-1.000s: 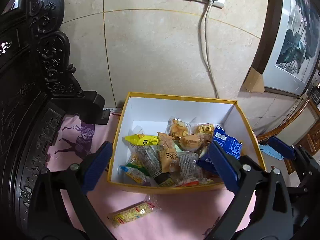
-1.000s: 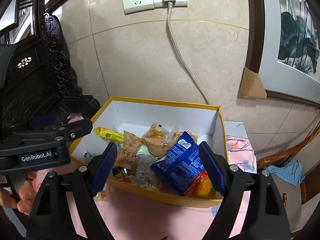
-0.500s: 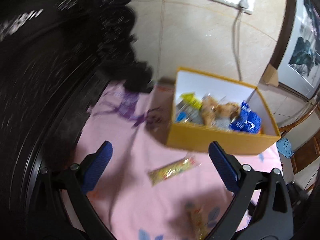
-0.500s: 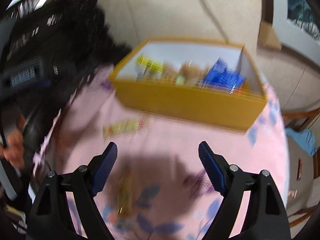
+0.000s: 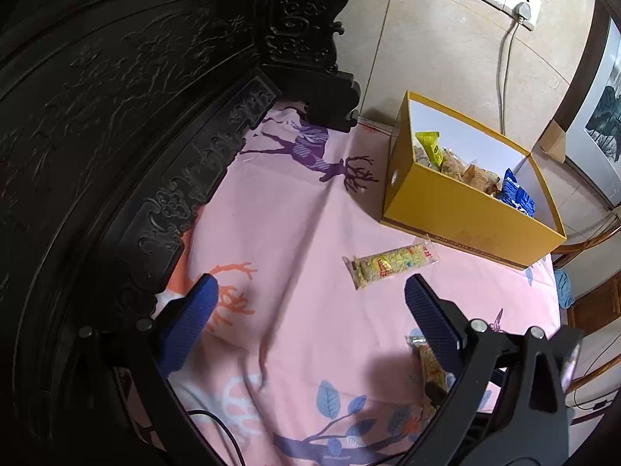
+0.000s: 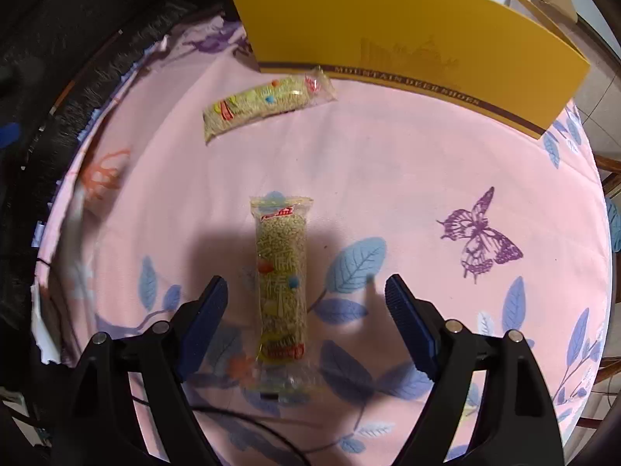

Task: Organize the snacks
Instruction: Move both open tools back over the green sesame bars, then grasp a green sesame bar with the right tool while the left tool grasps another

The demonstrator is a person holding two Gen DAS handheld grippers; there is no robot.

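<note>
Pink cloth (image 6: 407, 163) now fills both views: both open claws have dropped away from the yellow box (image 6: 407, 39), the right claw (image 6: 306, 297) straddling a loose snack bar (image 6: 281, 275), ready to grasp.

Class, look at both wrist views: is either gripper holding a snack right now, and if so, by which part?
Nothing is held. The right gripper stands open astride a snack bar without touching it; the left gripper is open over bare cloth.

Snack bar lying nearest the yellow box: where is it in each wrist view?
Left wrist: snack bar centre-right, just below the yellow box.
Right wrist: snack bar upper left, beside the box's front corner.
Shared landmark: the yellow box.
</note>
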